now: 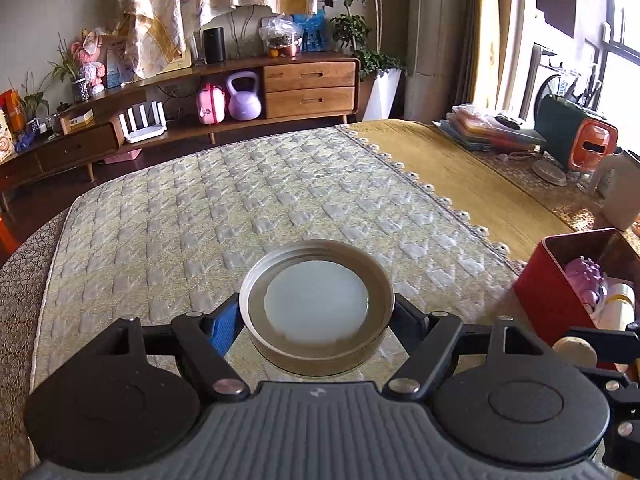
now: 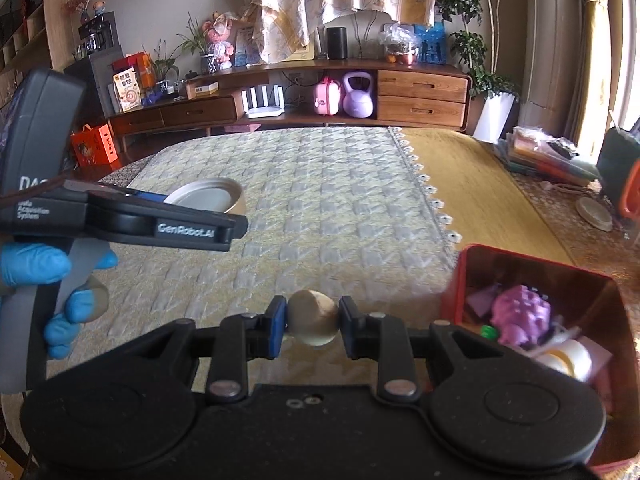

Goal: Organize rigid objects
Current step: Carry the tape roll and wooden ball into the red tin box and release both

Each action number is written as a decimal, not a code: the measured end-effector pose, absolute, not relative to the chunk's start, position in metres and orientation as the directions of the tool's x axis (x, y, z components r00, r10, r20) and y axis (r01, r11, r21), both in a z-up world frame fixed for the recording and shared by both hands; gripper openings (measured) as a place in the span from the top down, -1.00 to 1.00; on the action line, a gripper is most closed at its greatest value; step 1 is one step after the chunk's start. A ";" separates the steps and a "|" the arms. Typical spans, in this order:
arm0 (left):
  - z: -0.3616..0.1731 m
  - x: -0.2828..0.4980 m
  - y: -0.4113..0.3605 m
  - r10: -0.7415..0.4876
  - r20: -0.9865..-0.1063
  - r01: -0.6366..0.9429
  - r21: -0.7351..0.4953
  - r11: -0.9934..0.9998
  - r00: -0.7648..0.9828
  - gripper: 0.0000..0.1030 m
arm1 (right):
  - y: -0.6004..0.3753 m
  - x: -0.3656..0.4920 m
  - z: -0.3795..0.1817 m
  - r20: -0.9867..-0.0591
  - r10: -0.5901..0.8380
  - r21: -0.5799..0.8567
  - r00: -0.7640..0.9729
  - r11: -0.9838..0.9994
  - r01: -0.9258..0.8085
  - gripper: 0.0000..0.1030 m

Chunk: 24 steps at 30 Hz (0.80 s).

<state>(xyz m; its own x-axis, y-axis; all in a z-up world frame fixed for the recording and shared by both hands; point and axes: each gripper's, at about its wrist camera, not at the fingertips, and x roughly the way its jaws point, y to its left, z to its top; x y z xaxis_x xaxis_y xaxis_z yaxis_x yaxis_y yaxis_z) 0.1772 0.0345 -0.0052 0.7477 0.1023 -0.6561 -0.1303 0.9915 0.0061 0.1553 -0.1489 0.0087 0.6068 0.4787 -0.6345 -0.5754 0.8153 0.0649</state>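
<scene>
My left gripper (image 1: pixel 318 312) is shut on a round metal tin lid (image 1: pixel 317 304) with a white liner, held open side up above the quilted mat (image 1: pixel 240 208). The lid also shows in the right wrist view (image 2: pixel 208 198), gripped by the left gripper. My right gripper (image 2: pixel 313 322) is shut on a small tan wooden ball (image 2: pixel 313 322), held above the mat just left of the red box (image 2: pixel 532 276). The ball also shows at the right edge of the left wrist view (image 1: pixel 574 350). The red box (image 1: pixel 560 280) holds a purple spiky toy (image 2: pixel 520 314) and other small items.
A yellow cloth (image 1: pixel 460 168) covers the table to the right of the mat. Stacked folders (image 1: pixel 484 128), an orange device (image 1: pixel 592 144) and a round coaster (image 1: pixel 550 172) lie at the far right. A wooden sideboard (image 1: pixel 280 92) stands beyond the table.
</scene>
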 end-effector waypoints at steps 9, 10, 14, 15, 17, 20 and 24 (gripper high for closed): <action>0.015 0.157 -0.029 0.001 -0.654 -0.003 -0.002 1.000 0.757 -0.49 | -0.209 0.138 0.022 -0.616 0.433 0.040 0.658 0.852 -0.522 0.47; 0.016 0.156 -0.037 -0.012 -0.653 0.014 -0.002 1.000 0.757 -0.49 | -0.217 0.137 0.021 -0.615 0.426 0.039 0.664 0.857 -0.513 0.48; 0.019 0.156 -0.067 -0.059 -0.657 0.074 -0.005 0.997 0.752 -0.49 | -0.246 0.137 0.020 -0.614 0.396 0.040 0.683 0.879 -0.474 0.48; 0.019 0.157 -0.074 -0.071 -0.657 0.090 -0.005 0.996 0.750 -0.49 | -0.251 0.137 0.020 -0.615 0.390 0.042 0.685 0.884 -0.465 0.47; 0.019 0.159 -0.089 -0.092 -0.660 0.118 -0.005 0.993 0.746 -0.49 | -0.265 0.139 0.018 -0.616 0.373 0.041 0.694 0.895 -0.445 0.47; 0.019 0.164 -0.109 -0.132 -0.669 0.162 -0.018 0.987 0.731 -0.49 | -0.281 0.142 0.014 -0.617 0.351 0.039 0.705 0.908 -0.418 0.48; 0.016 0.171 -0.137 -0.166 -0.680 0.218 -0.009 0.976 0.714 -0.49 | -0.301 0.149 0.006 -0.624 0.314 0.028 0.716 0.924 -0.382 0.47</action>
